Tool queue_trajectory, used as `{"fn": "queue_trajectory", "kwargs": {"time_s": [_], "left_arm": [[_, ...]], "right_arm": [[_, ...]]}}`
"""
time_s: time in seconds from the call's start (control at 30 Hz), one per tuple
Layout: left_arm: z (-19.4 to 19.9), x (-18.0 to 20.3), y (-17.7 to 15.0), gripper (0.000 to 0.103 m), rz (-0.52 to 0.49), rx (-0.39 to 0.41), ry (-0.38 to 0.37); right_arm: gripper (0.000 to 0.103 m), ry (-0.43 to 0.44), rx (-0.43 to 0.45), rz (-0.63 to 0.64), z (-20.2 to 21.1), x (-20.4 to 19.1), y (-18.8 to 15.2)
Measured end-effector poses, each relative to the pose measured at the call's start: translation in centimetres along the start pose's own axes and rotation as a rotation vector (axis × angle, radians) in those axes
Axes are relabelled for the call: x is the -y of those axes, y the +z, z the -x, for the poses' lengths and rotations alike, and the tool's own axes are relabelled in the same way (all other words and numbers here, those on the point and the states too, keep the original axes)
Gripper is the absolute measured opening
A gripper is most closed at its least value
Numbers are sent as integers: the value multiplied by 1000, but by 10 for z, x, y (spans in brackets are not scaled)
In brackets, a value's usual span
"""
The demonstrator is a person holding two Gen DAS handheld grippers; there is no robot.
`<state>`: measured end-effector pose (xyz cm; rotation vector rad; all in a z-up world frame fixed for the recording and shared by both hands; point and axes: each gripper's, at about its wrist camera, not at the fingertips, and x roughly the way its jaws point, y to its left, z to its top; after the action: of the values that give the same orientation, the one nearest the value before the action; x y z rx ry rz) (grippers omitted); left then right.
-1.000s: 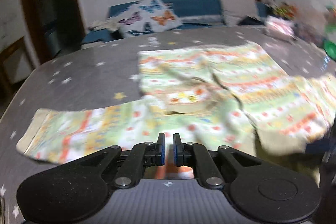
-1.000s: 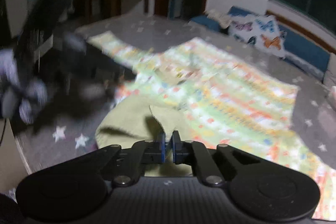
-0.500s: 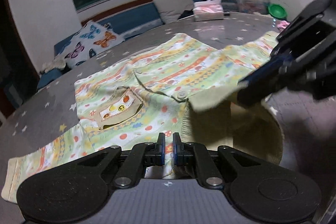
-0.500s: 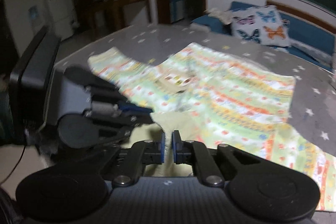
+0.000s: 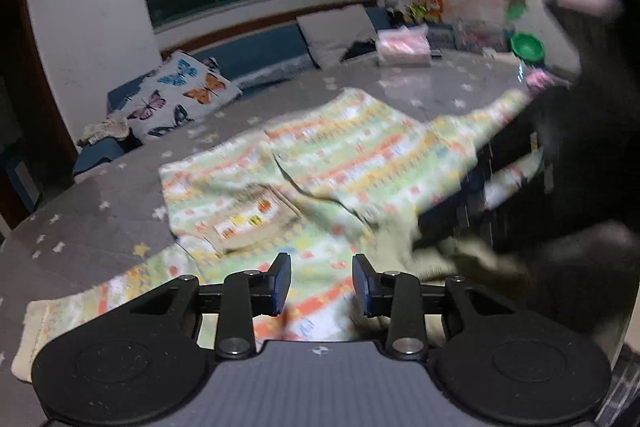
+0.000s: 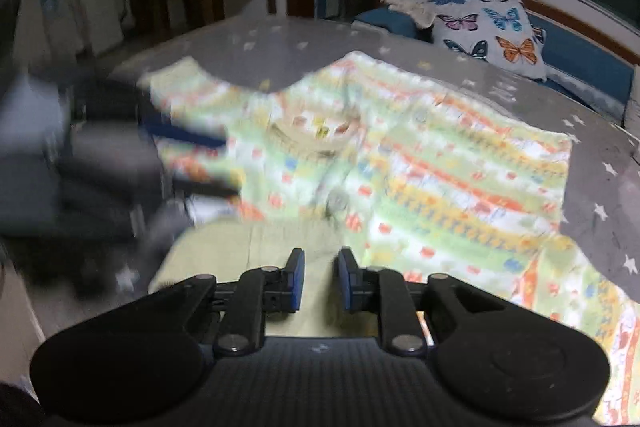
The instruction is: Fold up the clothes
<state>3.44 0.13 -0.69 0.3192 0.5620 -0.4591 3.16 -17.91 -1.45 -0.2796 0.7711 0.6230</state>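
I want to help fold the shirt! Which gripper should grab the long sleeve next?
Probably the left gripper. It is open, and the shirt's long sleeve lies just beside it. The right gripper, open too, sits over the folded-back hem, farther away.

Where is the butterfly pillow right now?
The butterfly pillow sits on the blue sofa beyond the grey star table, upper left in the left wrist view, upper right in the right.

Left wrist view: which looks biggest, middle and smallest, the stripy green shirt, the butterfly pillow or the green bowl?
1. Stripy green patterned shirt, nearest the camera.
2. White butterfly-print pillow.
3. Round green bowl, far off, so its true size is unsure.
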Motion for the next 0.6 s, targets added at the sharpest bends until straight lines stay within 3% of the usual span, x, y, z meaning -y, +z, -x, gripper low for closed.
{"fn": "queue_trajectory", "kwargs": {"time_s": [0.13, 0.3, 0.6], "left_arm": [[-13, 9, 5, 37, 5, -10, -19], [-31, 22, 10, 37, 7, -26, -44], [-57, 41, 15, 37, 13, -58, -83]], "right_arm": [[27, 19, 20, -19, 10, 2, -6], [29, -39, 57, -139, 43, 31, -20], [39, -442, 65, -372, 89, 137, -66]]}}
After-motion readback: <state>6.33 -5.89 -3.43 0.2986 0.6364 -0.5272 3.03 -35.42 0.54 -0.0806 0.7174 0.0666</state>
